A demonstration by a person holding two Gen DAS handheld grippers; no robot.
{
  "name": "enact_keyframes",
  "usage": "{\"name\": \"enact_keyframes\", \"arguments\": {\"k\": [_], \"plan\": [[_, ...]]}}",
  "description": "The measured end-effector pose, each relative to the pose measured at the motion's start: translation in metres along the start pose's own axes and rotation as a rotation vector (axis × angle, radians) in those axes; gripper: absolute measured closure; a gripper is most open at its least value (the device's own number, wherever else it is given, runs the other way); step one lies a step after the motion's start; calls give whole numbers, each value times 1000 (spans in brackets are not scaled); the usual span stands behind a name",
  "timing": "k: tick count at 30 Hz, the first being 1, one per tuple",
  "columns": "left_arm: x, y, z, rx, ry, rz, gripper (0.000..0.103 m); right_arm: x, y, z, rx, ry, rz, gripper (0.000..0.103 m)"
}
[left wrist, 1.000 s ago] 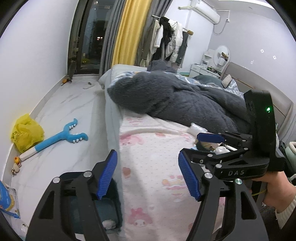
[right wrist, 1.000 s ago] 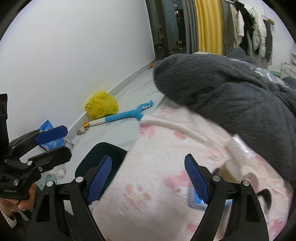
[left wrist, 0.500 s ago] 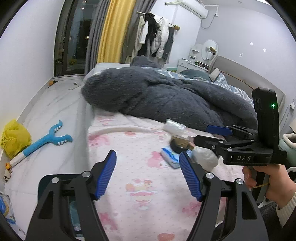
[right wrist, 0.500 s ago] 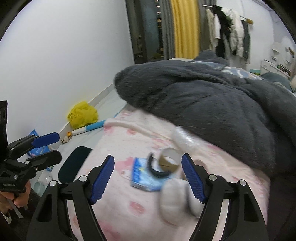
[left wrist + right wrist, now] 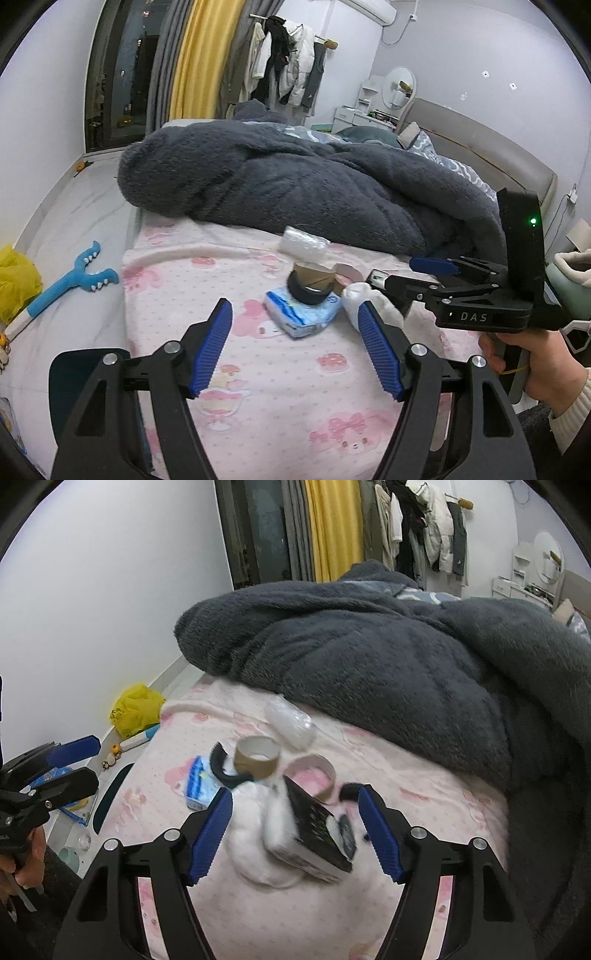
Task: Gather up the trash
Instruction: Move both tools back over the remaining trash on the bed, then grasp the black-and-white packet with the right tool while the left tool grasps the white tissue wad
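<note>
Trash lies in a cluster on the pink printed bedsheet (image 5: 258,373). A blue tissue pack (image 5: 301,312) sits under a black ring (image 5: 308,291) and a brown cardboard tube (image 5: 316,275). A clear plastic wrapper (image 5: 304,242) lies behind them, a white crumpled tissue (image 5: 369,301) to the right. In the right wrist view, a dark box (image 5: 314,834) rests on white tissue (image 5: 255,842) between the open jaws; the tube (image 5: 256,757), a pink-lined tape ring (image 5: 312,775), the tissue pack (image 5: 199,782) and wrapper (image 5: 291,720) lie beyond. My left gripper (image 5: 295,350) is open and empty. My right gripper (image 5: 295,830) is open around the box and tissue, not closed.
A dark grey fleece blanket (image 5: 295,181) covers the far half of the bed. On the floor at left are a dark bin (image 5: 83,391), a blue toy (image 5: 70,284) and a yellow bag (image 5: 16,280). A headboard (image 5: 480,155) stands at right.
Both grippers have swung from the bed's edge and floor toward the trash cluster. The right gripper has moved close over the box and white tissue. Both stay open.
</note>
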State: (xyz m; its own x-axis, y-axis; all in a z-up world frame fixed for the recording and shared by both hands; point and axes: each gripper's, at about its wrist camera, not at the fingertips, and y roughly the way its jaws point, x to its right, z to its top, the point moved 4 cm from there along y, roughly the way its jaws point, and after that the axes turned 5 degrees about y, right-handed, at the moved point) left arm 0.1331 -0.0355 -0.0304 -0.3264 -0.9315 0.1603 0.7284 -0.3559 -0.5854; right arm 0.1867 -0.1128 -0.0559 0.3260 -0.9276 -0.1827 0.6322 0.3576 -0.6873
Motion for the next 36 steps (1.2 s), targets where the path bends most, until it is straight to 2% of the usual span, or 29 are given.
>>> {"name": "enact_keyframes", "arguments": {"k": [7, 12, 21, 26, 27, 30, 36], "plan": [[17, 13, 0, -17, 15, -20, 29, 10, 0, -10, -1, 24, 63, 33], [26, 21, -1, -29, 23, -34, 29, 13, 6, -16, -22, 29, 68, 37], [36, 31, -4, -47, 33, -54, 29, 30, 5, -18, -14, 124, 107, 42], [40, 35, -6, -54, 40, -77, 28, 36, 13, -18, -39, 179, 127, 44], [41, 35, -5, -52, 41, -84, 27, 37, 15, -19, -48, 184, 120, 48], [45, 37, -5, -49, 46, -105, 25, 36, 23, -22, -71, 169, 98, 54], [53, 44, -4, -53, 46, -128, 24, 34, 22, -23, -67, 138, 74, 79]]}}
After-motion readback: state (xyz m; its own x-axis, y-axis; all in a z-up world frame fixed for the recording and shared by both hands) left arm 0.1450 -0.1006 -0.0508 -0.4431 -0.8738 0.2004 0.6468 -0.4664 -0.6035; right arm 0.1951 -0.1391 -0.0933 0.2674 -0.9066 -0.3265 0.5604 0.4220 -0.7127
